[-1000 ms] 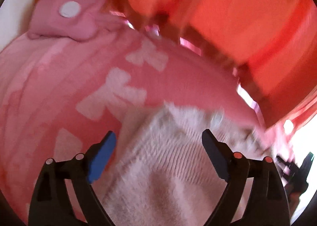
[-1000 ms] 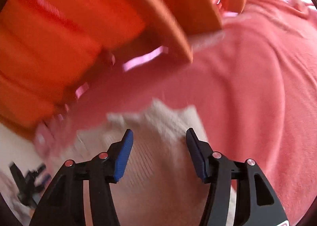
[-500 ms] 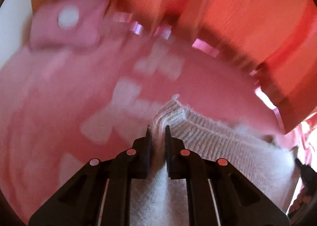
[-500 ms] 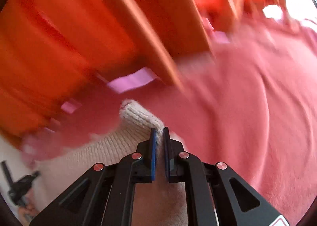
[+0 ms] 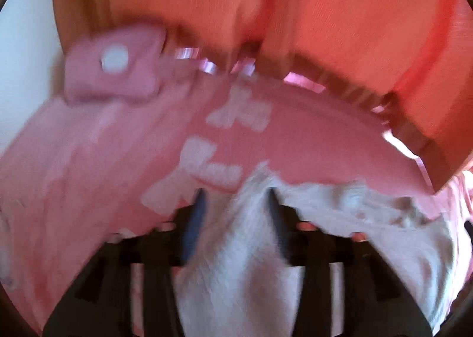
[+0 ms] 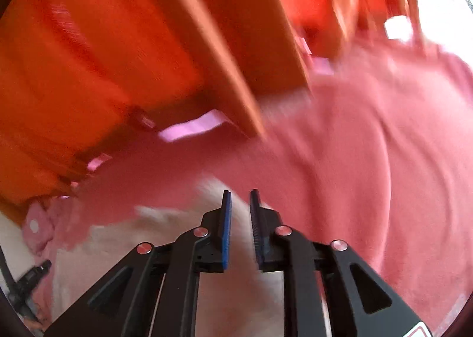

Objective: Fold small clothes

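Observation:
A cream knit garment (image 5: 236,277) lies on a pink blanket with white bow prints (image 5: 310,144). In the blurred left wrist view, my left gripper (image 5: 235,198) stands over the garment's far edge. Its jaws are opening, and a raised ridge of the knit sits loosely between them. In the right wrist view, my right gripper (image 6: 239,198) is at the other far corner of the garment (image 6: 165,248). Its jaws are opening too, with only a narrow gap between them. Cream cloth still fills that gap.
A small folded pink item with a white dot (image 5: 118,70) rests at the blanket's far left, seen small in the right wrist view as well (image 6: 37,227). Orange curtain (image 5: 325,26) and a wooden board (image 6: 221,41) close off the far side. The plain pink blanket (image 6: 369,174) stretches away to the right.
One second ago both grippers were open over the flat garment. Half a second ago both were pinched shut on its far edge. Now both have parted, the left much wider than the right.

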The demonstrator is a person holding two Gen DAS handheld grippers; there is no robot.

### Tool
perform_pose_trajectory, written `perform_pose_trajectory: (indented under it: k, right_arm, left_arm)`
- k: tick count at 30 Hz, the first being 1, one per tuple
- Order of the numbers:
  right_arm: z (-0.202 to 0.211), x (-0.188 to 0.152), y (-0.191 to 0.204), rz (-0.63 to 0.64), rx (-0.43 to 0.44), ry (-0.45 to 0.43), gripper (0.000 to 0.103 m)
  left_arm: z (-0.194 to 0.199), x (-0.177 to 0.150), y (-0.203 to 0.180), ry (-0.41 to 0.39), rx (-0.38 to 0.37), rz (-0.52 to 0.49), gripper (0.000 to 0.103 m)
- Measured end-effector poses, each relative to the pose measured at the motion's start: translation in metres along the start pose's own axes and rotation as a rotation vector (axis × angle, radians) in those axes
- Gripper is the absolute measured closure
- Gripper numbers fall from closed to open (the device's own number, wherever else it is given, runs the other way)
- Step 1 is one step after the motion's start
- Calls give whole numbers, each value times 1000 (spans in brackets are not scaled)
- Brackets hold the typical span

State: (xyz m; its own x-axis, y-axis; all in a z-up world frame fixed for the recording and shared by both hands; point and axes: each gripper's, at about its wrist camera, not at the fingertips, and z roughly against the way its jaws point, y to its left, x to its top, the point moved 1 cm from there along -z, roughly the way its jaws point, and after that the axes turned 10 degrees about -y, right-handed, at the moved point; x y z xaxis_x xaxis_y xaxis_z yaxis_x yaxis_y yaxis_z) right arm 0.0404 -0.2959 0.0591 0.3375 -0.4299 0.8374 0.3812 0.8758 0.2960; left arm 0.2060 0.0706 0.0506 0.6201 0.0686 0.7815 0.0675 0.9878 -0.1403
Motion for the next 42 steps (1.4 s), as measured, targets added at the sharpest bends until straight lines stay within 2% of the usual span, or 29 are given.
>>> perform_pose_trajectory:
  k: [2, 3, 4, 5, 6, 8, 9, 10, 11, 12, 13, 15, 16, 17, 18, 19, 21, 22, 26, 27, 28, 29, 31, 32, 33, 34, 36, 40, 42]
  right_arm:
    - [-1, -14, 44, 127, 206, 102, 87]
    - [-9, -35, 72, 199, 355, 241, 87]
    - [-17, -56, 94, 271, 433, 368, 87]
    - [-22, -72, 108, 338, 456, 440, 90]
    - [-25, -93, 121, 455, 444, 490, 92]
    - [-29, -102, 123, 538, 401, 488, 102]
    - [-35, -92, 111, 461, 415, 504, 103]
    - [-40, -81, 98, 385, 401, 506, 103]
    - [-43, -70, 82, 328, 339, 483, 103]
    - [-50, -55, 54, 290, 190, 438, 103]
    - [-56, -50, 38, 271, 115, 429, 103]
    - [-66, -36, -4, 90, 77, 432, 103]
    - [-65, -28, -16, 51, 14, 404, 103]
    - [-61, -20, -25, 44, -44, 353, 99]
    - [-53, -12, -31, 36, -66, 286, 88]
    - [-51, -5, -36, 16, -73, 248, 86]
    - [-55, 3, -48, -62, -60, 204, 54]
    - [-58, 3, -49, -78, -63, 206, 48]
    - [-85, -12, -39, 39, -128, 262, 47]
    - [-87, -12, -32, 69, -139, 257, 55]
    - [-86, -13, -28, 91, -140, 246, 65]
    - [-87, -11, -24, 106, -132, 232, 94]
    - [-75, 2, -14, 79, -101, 157, 94]
    - [-64, 11, -11, 57, -69, 112, 95]
    - [-53, 21, -7, 29, -34, 61, 95]
    - [-46, 28, -7, -50, -115, 96, 95]
    - [-51, 30, -16, -79, -138, 85, 95]
    - [-97, -13, -42, -92, -247, 308, 95]
    - [-92, -10, -41, -97, -250, 286, 94]
  left_arm:
    - [31, -1, -18, -50, -113, -33, 29]
    - [38, -7, -29, -35, -183, -57, 13]
    - [37, -19, -47, 32, -273, -111, 11]
    - [32, -31, -62, 98, -319, -167, 11]
    - [26, -40, -72, 138, -322, -214, 11]
    - [8, -62, -86, 182, -188, -351, 11]
    - [-6, -70, -84, 195, -84, -410, 12]
    - [-14, -72, -78, 198, -24, -423, 12]
    - [-20, -70, -67, 195, 2, -401, 11]
    - [-24, -64, -55, 207, -8, -339, 11]
    - [-25, -59, -43, 217, -11, -286, 11]
    - [-29, -51, -24, 220, 20, -209, 11]
    - [-28, -47, -21, 211, 30, -190, 11]
    - [-27, -42, -17, 189, 42, -164, 11]
    - [-24, -39, -17, 171, 62, -155, 12]
    - [-23, -31, -15, 132, 97, -141, 12]
    - [-25, -19, -9, 93, 88, -102, 8]
    - [-28, -16, -6, 96, 72, -69, 7]
    - [-63, -17, 8, 187, 7, 96, 7]
    - [-69, -19, 10, 197, -2, 124, 12]
    - [-76, -22, 12, 207, -24, 155, 29]
    - [-79, -24, 14, 220, -40, 169, 32]
    - [-74, -20, 13, 188, -66, 155, 59]
    - [-67, -15, 10, 167, -77, 144, 84]
    - [-63, -10, 8, 149, -90, 145, 84]
    - [-57, -4, 9, 114, -97, 161, 85]
    - [-62, -2, 10, 101, -82, 150, 85]
    - [-90, -19, 16, 155, -31, 137, 84]
    - [-83, -14, 17, 146, -43, 143, 84]
